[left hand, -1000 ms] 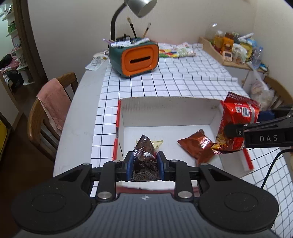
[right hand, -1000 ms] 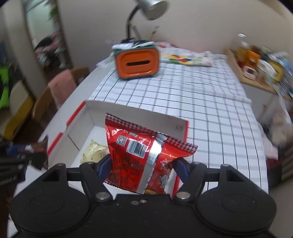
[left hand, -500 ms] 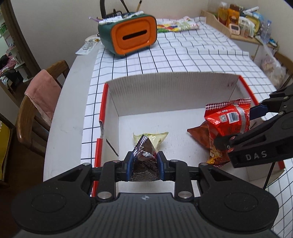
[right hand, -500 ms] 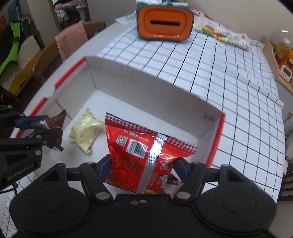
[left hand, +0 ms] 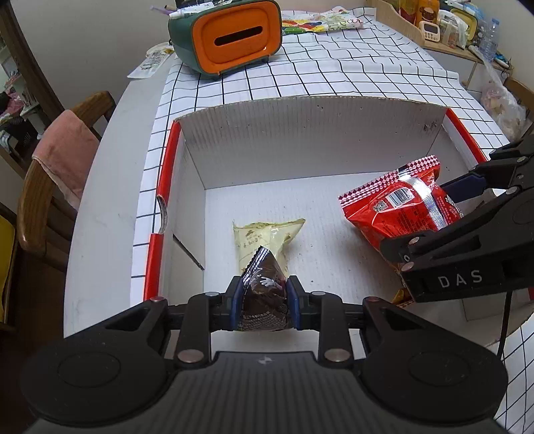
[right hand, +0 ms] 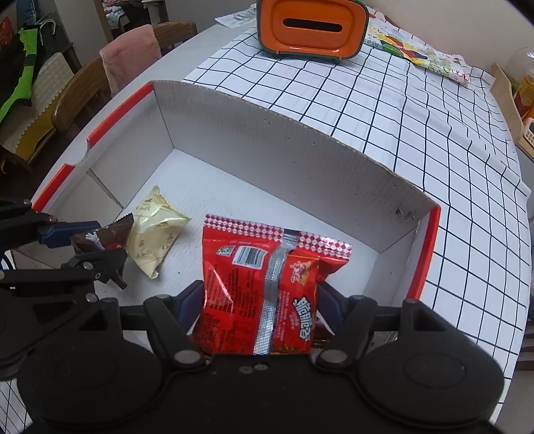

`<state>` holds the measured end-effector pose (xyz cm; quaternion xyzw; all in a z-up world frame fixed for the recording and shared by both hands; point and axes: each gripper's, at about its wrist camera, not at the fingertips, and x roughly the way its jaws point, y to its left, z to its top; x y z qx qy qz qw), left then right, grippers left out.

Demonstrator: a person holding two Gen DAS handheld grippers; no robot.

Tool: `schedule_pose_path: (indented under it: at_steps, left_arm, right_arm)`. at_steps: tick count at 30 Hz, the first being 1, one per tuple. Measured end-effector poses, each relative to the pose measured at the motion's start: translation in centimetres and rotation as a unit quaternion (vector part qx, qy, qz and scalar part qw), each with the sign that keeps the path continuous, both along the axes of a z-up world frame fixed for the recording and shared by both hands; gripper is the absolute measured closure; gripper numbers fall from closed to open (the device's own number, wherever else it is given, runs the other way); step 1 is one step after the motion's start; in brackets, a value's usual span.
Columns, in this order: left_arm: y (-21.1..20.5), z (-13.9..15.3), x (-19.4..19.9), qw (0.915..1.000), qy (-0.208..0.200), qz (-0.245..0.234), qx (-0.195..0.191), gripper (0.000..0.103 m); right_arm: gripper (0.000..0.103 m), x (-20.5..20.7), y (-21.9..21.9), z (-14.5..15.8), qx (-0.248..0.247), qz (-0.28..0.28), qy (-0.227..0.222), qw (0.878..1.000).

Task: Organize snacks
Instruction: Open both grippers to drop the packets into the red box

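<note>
My left gripper (left hand: 263, 302) is shut on a small dark brown snack packet (left hand: 265, 293), held low inside the white cardboard box (left hand: 300, 133) with red edges. A pale yellow snack bag (left hand: 263, 238) lies on the box floor just beyond it. At the right of the box my right gripper (right hand: 258, 308) is shut on a red snack bag (right hand: 267, 283), which hangs down into the box. In the left wrist view the red bag (left hand: 400, 207) sits between the right gripper's fingers (left hand: 467, 182). A bit of another orange-brown wrapper (left hand: 402, 295) peeks out under the right gripper.
An orange and green tissue box (left hand: 230, 36) stands on the checked tablecloth (left hand: 333, 73) behind the box. A wooden chair with a pink towel (left hand: 63, 157) is at the table's left. A tray of bottles (left hand: 444, 23) sits far right, a colourful packet (right hand: 420, 50) near the wall.
Both grippers have sunk into the box with their bags and tilted further down. The red bag now covers the orange-brown wrapper seen earlier on the box floor.
</note>
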<state>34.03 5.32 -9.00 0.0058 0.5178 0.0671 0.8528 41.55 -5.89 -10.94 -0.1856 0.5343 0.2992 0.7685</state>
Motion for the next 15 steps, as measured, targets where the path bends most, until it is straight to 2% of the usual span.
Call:
schedule_pose_path:
  at_steps: [4, 6, 10, 13, 15]
  left_arm:
    - [-0.1, 0.3, -0.2, 1.0000, -0.006, 0.002, -0.003, 0.075]
    - [0.0, 0.6, -0.3, 0.9999, -0.008, 0.005, -0.008, 0.075]
    - [0.4, 1.3, -0.7, 0.9996, -0.018, 0.010, -0.020, 0.070]
    - [0.4, 2.0, -1.4, 0.9993, -0.031, 0.009, -0.021, 0.054]
    - [0.4, 2.5, -1.9, 0.9989, -0.041, 0.007, -0.025, 0.051]
  right_arm:
    - [0.030, -0.1, -0.1, 0.2, 0.002, -0.005, -0.003, 1.000]
    - [0.026, -0.3, -0.3, 0.4, 0.006, -0.008, -0.004, 1.000]
    - [0.023, -0.8, -0.6, 1.2, 0.014, -0.013, -0.009, 1.000]
    - [0.022, -1.3, -0.9, 1.9, 0.018, -0.018, -0.016, 1.000]
    - [0.021, -1.7, -1.2, 2.4, 0.025, -0.023, -0.023, 0.999]
